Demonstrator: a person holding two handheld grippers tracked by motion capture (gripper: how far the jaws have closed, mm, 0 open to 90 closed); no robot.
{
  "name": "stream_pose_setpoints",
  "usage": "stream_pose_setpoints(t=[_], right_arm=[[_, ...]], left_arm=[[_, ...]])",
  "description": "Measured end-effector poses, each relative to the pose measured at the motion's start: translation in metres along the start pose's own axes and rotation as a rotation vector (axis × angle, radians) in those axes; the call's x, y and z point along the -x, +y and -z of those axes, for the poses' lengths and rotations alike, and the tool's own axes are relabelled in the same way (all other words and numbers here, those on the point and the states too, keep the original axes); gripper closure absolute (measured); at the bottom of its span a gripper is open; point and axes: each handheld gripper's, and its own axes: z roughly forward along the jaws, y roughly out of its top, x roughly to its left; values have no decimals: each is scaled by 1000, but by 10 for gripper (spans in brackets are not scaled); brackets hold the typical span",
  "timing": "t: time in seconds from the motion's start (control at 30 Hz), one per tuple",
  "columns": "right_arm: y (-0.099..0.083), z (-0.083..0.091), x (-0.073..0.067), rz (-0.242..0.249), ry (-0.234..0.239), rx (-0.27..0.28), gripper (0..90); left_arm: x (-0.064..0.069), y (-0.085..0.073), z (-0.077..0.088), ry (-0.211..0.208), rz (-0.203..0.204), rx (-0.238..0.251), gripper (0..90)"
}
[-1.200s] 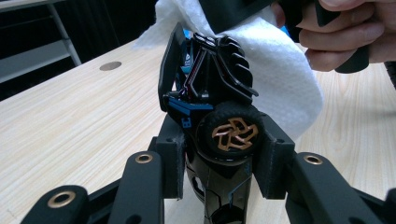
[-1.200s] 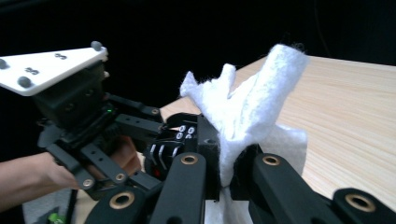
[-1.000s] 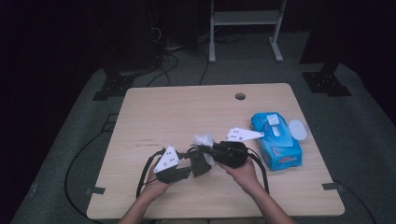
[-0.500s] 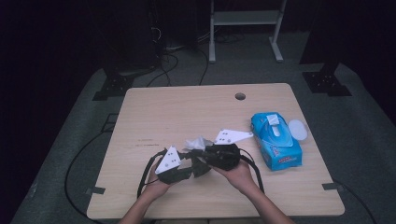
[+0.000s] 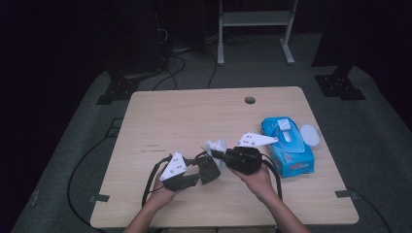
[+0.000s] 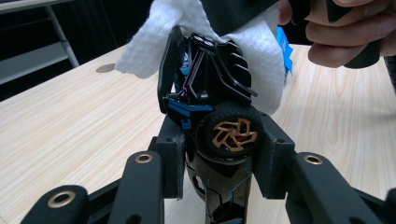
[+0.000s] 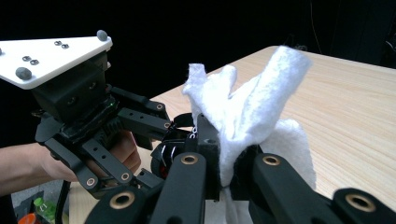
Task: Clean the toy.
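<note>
A black toy car point(image 6: 219, 116) with a gold-spoked wheel stands upright between the jaws of my left gripper point(image 6: 224, 156), which is shut on it. My right gripper point(image 7: 229, 163) is shut on a crumpled white wipe point(image 7: 261, 102). The wipe point(image 6: 154, 42) drapes over the top and far side of the car. In the high view the left gripper point(image 5: 208, 170) and right gripper point(image 5: 219, 156) meet near the table's front middle, with the wipe point(image 5: 216, 145) sticking up between them. The left gripper's body point(image 7: 79, 102) and the hand holding it face the right gripper's camera.
A blue pack of wet wipes point(image 5: 286, 145) lies at the right of the wooden table point(image 5: 184, 116), its white lid point(image 5: 309, 135) flipped open to the right. A cable hole point(image 5: 249, 100) sits near the far edge. Cables trail off the front left.
The right gripper with the wipe slid left against the car, then came back a little to the right. The left gripper has stayed put with the car.
</note>
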Motion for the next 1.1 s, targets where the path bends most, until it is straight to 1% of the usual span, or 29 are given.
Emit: stream_pose_setpoints(t=[0.1, 0.17, 0.27, 0.4, 0.5, 0.6, 0.63, 0.7, 0.73, 0.77, 0.8, 0.87, 0.93, 0.97, 1.1], right_arm=[[-1, 0, -1, 1, 5, 1, 855], [-1, -1, -2, 0, 7, 0, 855], [-1, -1, -2, 2, 5, 0, 856], [-1, -2, -3, 8, 3, -3, 856], [-1, -1, -3, 7, 6, -2, 856], [-2, -1, -4, 4, 14, -1, 856], [-2, -2, -4, 11, 16, -5, 856], [-3, -2, -4, 11, 11, -8, 856], [-4, -1, -3, 10, 8, -9, 856], [-4, 0, -2, 2, 7, -3, 856], [-5, 1, -1, 1, 5, 0, 856], [-5, 3, 2, -6, 0, 12, 856], [-5, 5, 3, -7, -5, 11, 856], [-6, 5, 3, -10, -9, 11, 856], [-9, 3, 7, -29, -25, 15, 855]], left_arm=[[-1, -1, 1, -1, 4, 3, 601], [-2, -2, 1, -10, 20, 6, 600], [-3, -3, 0, -12, 29, 0, 593], [-5, -8, -2, -19, 50, -25, 550], [-5, -13, -7, -43, 60, -54, 537], [-2, -17, -16, -62, 47, -100, 520], [-1, -19, -19, -79, 48, -108, 516], [2, -18, -21, -81, 40, -114, 514], [2, -18, -22, -81, 46, -110, 514], [2, -18, -21, -79, 48, -107, 520], [1, -17, -21, -67, 43, -104, 527], [-1, -15, -18, -36, 45, -98, 553], [-3, -15, -16, -6, 32, -96, 566], [-3, -15, -15, 9, 21, -101, 568], [-3, -13, -14, 47, -8, -130, 568]])
